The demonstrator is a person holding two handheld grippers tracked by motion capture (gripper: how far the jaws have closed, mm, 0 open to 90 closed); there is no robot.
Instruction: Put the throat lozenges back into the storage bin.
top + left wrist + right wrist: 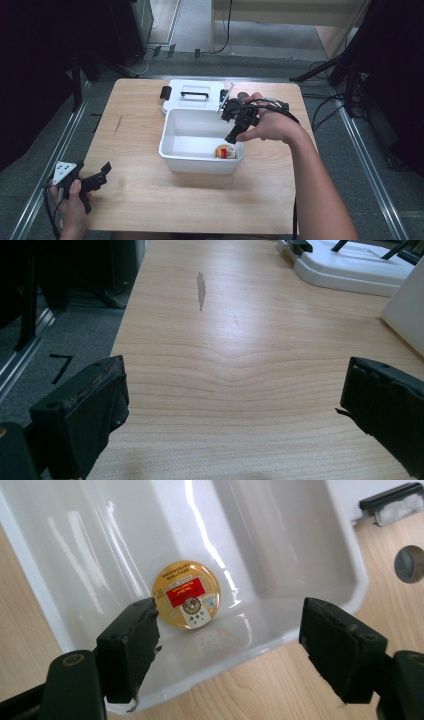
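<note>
A white plastic bin stands mid-table, and a round gold tin with a red label lies in its near right corner. The same tin rests on the floor of the bin in the right gripper view. My right gripper hovers open above the bin's right side, jaws pointing down with nothing between them. My left gripper is held open low over the table's near left corner. Bare wood lies between its jaws in the left gripper view.
The bin's white lid with a black handle lies flat behind the bin. A small grey round object sits on the wooden table beside the bin. Metal rails run along both table sides.
</note>
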